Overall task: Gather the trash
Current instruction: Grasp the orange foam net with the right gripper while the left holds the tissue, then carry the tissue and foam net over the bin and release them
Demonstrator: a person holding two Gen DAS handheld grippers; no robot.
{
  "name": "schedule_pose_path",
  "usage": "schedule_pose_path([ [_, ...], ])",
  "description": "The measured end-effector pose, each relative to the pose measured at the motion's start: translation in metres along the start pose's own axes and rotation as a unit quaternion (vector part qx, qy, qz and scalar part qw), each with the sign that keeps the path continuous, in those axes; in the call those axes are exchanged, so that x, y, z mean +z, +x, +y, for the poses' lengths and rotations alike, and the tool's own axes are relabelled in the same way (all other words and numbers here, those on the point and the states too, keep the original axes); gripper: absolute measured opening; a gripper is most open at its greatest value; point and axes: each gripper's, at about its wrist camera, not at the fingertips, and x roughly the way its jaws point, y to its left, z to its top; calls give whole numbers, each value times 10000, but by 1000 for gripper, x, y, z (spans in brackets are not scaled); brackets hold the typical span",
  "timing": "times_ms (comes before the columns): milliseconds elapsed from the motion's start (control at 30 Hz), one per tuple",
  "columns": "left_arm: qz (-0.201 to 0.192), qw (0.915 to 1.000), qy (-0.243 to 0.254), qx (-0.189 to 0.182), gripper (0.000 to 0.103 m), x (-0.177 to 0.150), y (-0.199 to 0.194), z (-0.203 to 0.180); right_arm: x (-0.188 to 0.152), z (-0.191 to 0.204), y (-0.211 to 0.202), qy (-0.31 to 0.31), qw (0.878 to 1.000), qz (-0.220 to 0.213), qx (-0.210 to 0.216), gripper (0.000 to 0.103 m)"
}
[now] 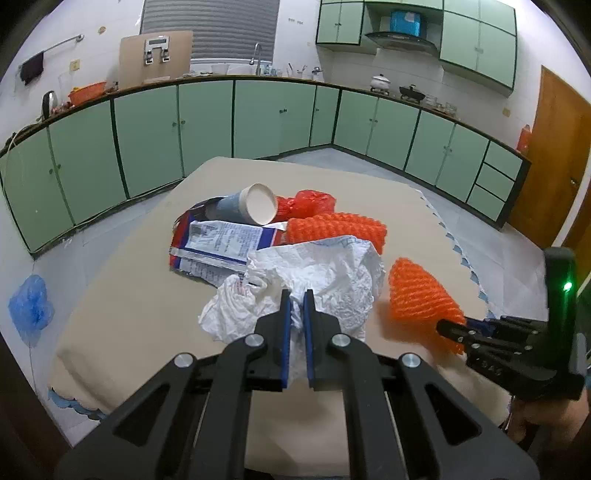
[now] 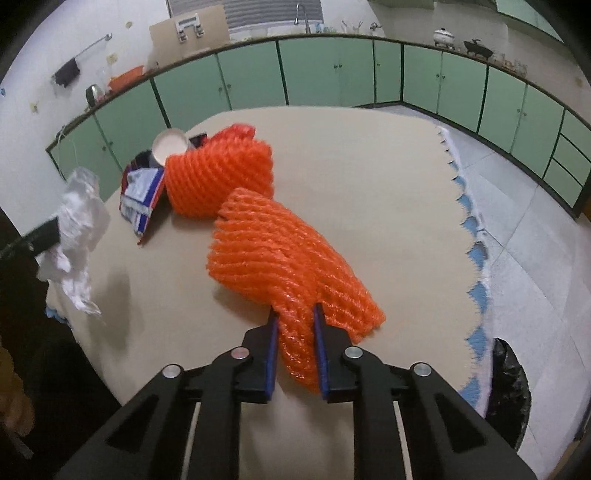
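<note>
Printed packaging wrapper (image 1: 218,243): dense dark print on a white panel with red and blue borders, lying flat on the surface; characters too small and blurred to read; no brand discernible. Blue box (image 1: 405,23) above the range hood: a pale label patch, illegible. No other text, numbers or signs readable.

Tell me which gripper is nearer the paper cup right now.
Left, narrowly. The left gripper, shut on white plastic, faces the paper cup. The right gripper holds orange foam net farther right.

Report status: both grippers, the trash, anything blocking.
Left gripper shut on white plastic bag. Right gripper shut on orange foam net. Nothing blocking.
</note>
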Motion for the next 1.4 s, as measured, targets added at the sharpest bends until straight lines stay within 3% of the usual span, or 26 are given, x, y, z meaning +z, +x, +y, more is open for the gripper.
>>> schedule_pose_path([
  [467, 6, 9994, 243, -234, 5, 0, -10, -29, 0, -11, -57, 80, 9989, -443, -152, 17],
  [800, 110, 9915, 918, -920, 5, -5, -5, -114, -20, -61, -93, 427, 9957, -624, -534, 17],
  [1067, 344, 9764, 1446, -1569, 5, -19, 16, -195, -61, -138, -120, 1012, 9870, -579, -1108, 17],
  [1400, 748, 9438, 2312, -2240, 5, -57, 54, -300, -124, -221, -115, 1820, 9714, -202, -1512, 17],
])
